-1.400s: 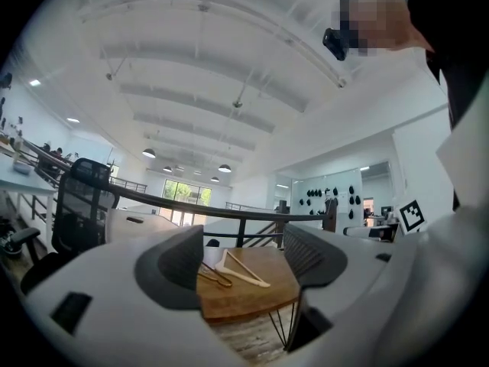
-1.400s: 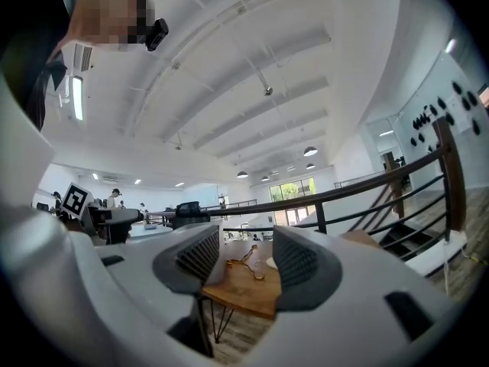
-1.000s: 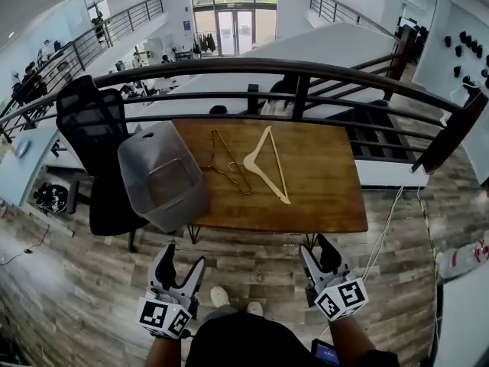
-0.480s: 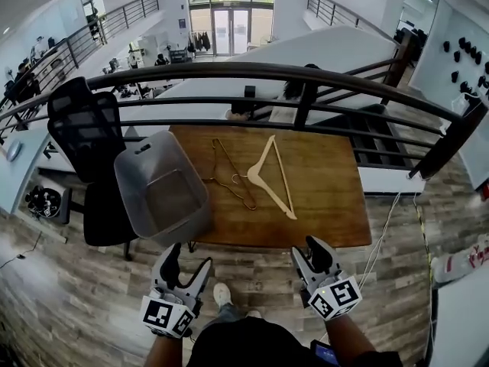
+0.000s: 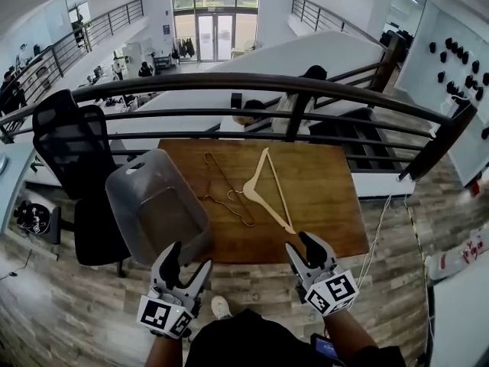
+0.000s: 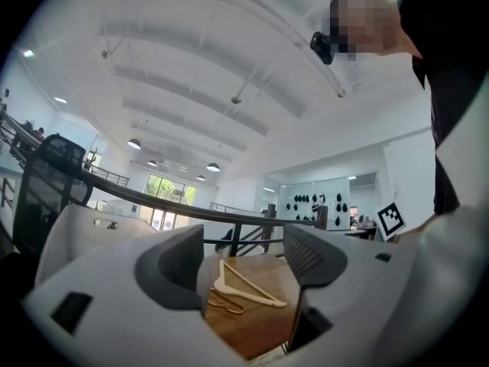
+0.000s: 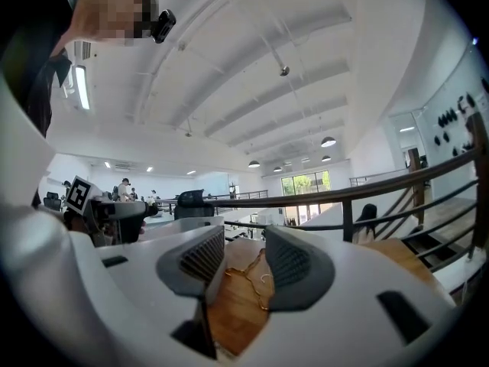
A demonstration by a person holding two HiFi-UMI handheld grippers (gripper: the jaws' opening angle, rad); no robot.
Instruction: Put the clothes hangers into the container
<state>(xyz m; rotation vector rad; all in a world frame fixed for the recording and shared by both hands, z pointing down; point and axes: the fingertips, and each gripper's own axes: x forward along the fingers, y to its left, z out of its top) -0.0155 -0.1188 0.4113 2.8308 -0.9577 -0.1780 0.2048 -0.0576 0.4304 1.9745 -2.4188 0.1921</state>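
Left gripper [image 5: 188,258] jaws stand wide apart, empty; right gripper [image 5: 304,245] jaws, just closing, hold nothing; cream wooden hanger [image 5: 248,183] and thin gold wire hangers [image 5: 226,180] lie on brown wooden table [image 5: 328,205]

Smooth wood table [image 5: 328,205], frosted plastic container [image 5: 157,209], thin gold metal hanger [image 5: 228,196].

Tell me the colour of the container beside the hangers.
Translucent grey. The container shows best in the head view.

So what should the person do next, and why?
Probably reach the left gripper forward to the cream hanger: it and the gold wire hanger lie untouched on the table beside the container, and that gripper's jaws stand open and empty.
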